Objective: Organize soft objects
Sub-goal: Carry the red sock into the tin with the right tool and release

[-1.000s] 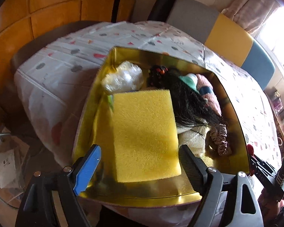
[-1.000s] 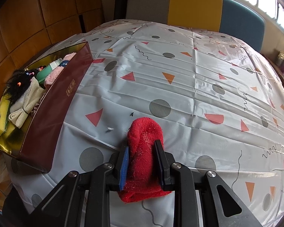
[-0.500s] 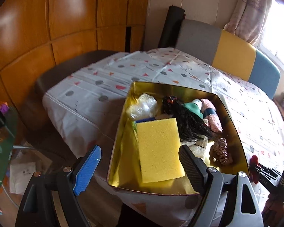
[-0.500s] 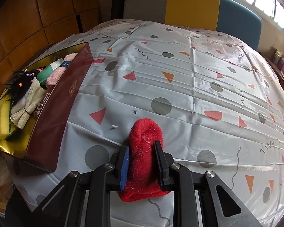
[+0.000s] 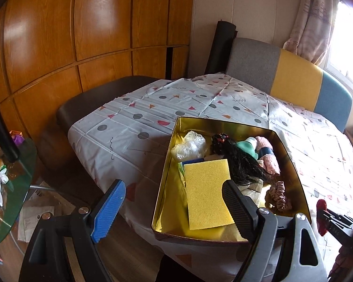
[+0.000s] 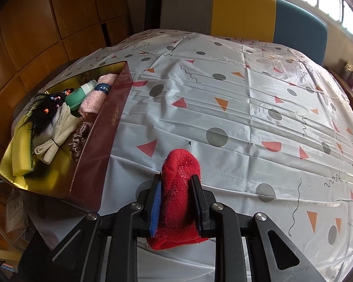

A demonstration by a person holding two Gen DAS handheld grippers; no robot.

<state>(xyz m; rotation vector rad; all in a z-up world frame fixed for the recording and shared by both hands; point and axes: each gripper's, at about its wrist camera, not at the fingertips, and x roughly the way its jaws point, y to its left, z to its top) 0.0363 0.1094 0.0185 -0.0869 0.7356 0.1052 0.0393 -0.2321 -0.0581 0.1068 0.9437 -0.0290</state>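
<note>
My right claw (image 6: 176,202) is clamped on the fuzzy red sock (image 6: 180,188) above the bench (image 6: 247,117); my left claw (image 5: 174,208) gapes empty. The gold-lined box (image 5: 291,164) already holds the rest, so only the sock remains.

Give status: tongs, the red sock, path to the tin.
Left tongs open, empty, above the gold tin. Right tongs shut on red sock, over the tablecloth. Tin's maroon wall stands between sock and tin interior; nothing else in the way.
</note>
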